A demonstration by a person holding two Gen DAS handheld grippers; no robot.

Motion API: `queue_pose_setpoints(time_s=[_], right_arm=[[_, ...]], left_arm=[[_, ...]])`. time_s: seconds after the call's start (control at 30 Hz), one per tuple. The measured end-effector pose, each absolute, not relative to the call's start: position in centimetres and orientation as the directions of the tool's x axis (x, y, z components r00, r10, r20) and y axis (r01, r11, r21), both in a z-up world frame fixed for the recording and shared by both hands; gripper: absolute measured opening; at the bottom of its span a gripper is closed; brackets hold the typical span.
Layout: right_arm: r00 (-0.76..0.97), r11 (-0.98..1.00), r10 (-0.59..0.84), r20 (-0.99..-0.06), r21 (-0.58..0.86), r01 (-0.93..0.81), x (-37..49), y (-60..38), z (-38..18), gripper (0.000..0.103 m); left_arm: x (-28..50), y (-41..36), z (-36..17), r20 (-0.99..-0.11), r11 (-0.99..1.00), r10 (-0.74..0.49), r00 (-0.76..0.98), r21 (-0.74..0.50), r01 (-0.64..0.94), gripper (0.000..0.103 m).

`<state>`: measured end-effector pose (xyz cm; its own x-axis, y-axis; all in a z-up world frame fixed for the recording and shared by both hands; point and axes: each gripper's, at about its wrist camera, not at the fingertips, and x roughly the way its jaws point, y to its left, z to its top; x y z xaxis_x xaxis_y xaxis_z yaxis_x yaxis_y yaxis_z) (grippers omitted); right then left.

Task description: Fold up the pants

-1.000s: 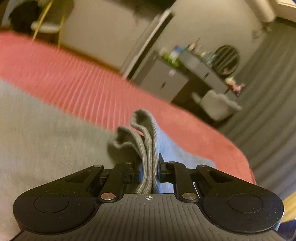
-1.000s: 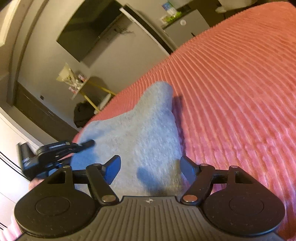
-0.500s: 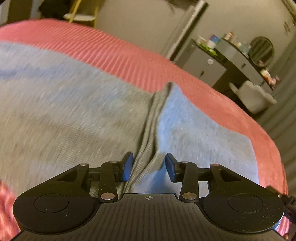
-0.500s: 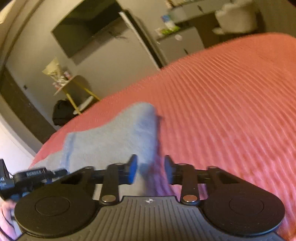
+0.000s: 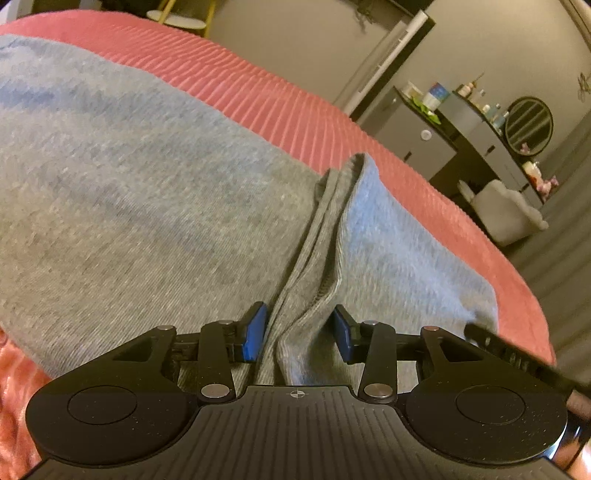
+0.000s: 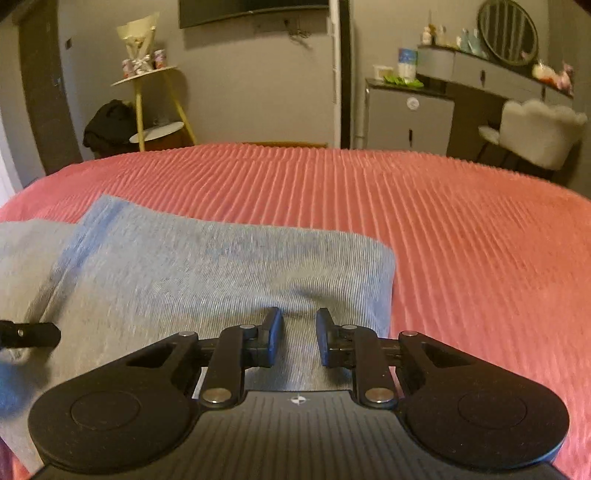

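Grey pants (image 5: 147, 206) lie on the red bedspread (image 6: 443, 229), ribbed hem running straight ahead between the open left gripper (image 5: 299, 332), while the right gripper (image 6: 299, 336) is closing, cloth behind the gap.

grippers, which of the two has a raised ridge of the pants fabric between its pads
The left gripper: a bunched ridge of the grey pants stands between its pads. The closing right gripper has only flat fabric under it.

home bedroom | bed w/ pink spread (image 6: 443, 229) | vanity + round mirror (image 6: 508, 31) | wall TV (image 6: 251, 11)
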<state>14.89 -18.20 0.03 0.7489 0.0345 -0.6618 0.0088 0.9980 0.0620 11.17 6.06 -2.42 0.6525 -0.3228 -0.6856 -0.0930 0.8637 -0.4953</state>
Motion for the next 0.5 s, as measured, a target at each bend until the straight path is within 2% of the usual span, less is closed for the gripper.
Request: queue_pose_setpoints(time_s=[0.27, 0.37, 0.5], right_arm=[[0.765, 0.996, 0.071, -0.64, 0.011, -0.083, 7.1, -17.8, -0.7, 0.022], [0.768, 0.997, 0.067, -0.637, 0.02, -0.07, 5.7, -17.8, -0.3, 0.022], [0.762, 0.996, 0.092, -0.641, 0.074, -0.058, 6.0, -18.2, -0.4, 0.033]], left_arm=[[11.2, 5.8, -2.3, -0.686, 0.868, -0.319, 0.654, -0.488, -0.089, 0.045], [11.2, 5.9, -2.4, -0.676, 0.86, -0.333, 0.657, -0.503, -0.082, 0.052], [11.1, 6.1, -2.3, -0.661, 0.843, -0.361, 0.658, -0.533, -0.072, 0.062]])
